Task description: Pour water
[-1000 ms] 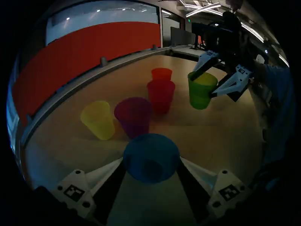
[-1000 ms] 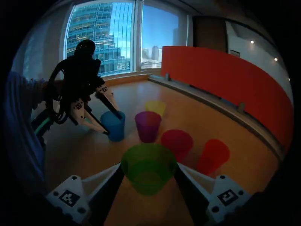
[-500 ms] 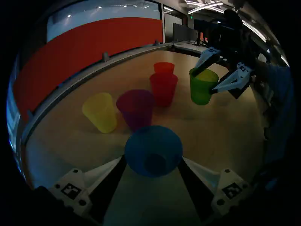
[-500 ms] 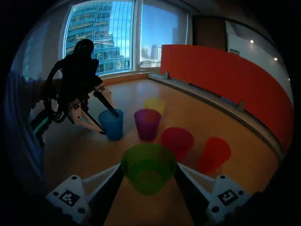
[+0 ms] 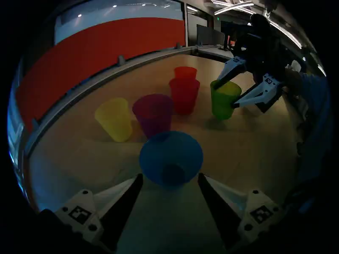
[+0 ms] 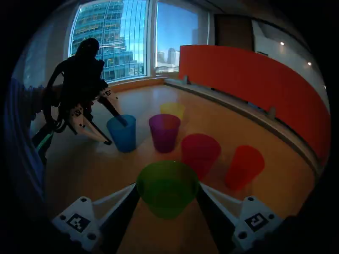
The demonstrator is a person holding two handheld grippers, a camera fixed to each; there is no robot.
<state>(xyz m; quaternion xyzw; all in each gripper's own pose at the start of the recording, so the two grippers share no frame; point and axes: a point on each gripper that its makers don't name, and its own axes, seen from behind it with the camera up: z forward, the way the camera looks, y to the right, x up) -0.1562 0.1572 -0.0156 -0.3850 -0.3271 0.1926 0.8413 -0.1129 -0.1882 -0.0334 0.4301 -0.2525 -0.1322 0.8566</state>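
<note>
A blue cup (image 5: 170,158) stands upright on the wooden table (image 5: 254,144), and my left gripper (image 5: 170,175) is shut on its sides. The right gripper view shows the same blue cup (image 6: 122,133) on the table with the left gripper (image 6: 116,132) around it. My right gripper (image 6: 168,186) is shut on a green cup (image 6: 168,186). In the left gripper view that green cup (image 5: 223,100) rests upright on the table, with the right gripper (image 5: 224,96) holding it. I cannot make out water in either cup.
Between the two held cups stand a yellow cup (image 5: 113,118), a purple cup (image 5: 153,114), a red cup (image 5: 184,95) and an orange cup (image 5: 185,72). A red wall panel (image 5: 84,51) runs along the table's far edge. A blue sleeve (image 6: 21,139) is at the left.
The green cup was lifted and tilted; it now stands upright on the table. The blue cup has also settled lower, and both grippers keep their hold.
</note>
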